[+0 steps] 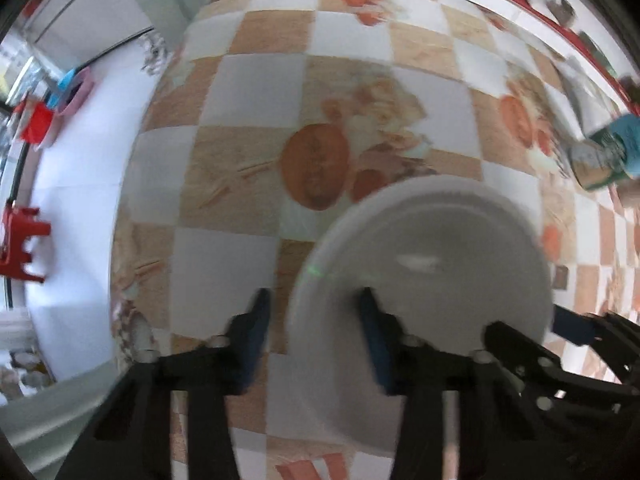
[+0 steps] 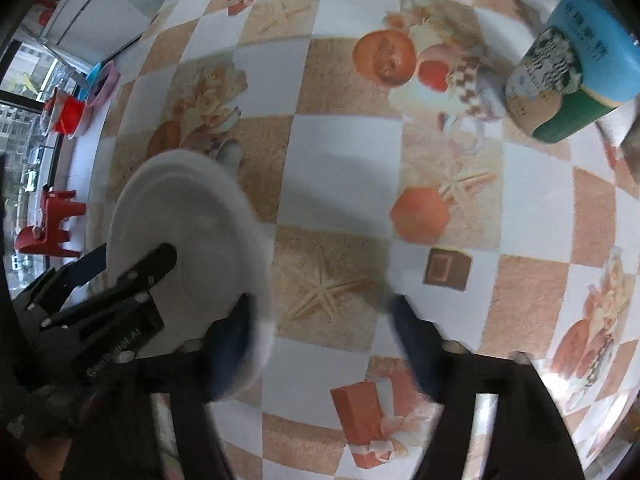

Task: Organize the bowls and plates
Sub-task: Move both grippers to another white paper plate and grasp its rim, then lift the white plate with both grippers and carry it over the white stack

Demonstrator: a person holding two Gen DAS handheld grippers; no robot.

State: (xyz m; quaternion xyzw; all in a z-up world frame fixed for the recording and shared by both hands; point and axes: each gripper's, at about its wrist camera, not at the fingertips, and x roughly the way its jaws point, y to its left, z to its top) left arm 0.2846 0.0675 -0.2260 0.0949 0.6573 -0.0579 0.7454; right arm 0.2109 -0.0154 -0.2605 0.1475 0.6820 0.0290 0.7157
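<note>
A white plate (image 1: 424, 264) lies on the checked tablecloth (image 1: 248, 92). My left gripper (image 1: 314, 316) points down over the plate's left rim. One blue-padded finger is outside the rim and the other is over the plate's inside. A strip of cloth shows between the outer pad and the rim. In the right wrist view, my right gripper (image 2: 324, 328) straddles the opposite rim of the plate (image 2: 188, 232). Its left finger is at the rim and its right finger stands far off over the cloth. Both pictures are blurred.
A green and blue canister (image 2: 568, 80) stands at the table's far right. The table's left edge drops to a white floor (image 1: 76, 184). On that floor are a red stool (image 1: 20, 240) and red and pink basins (image 1: 60, 104).
</note>
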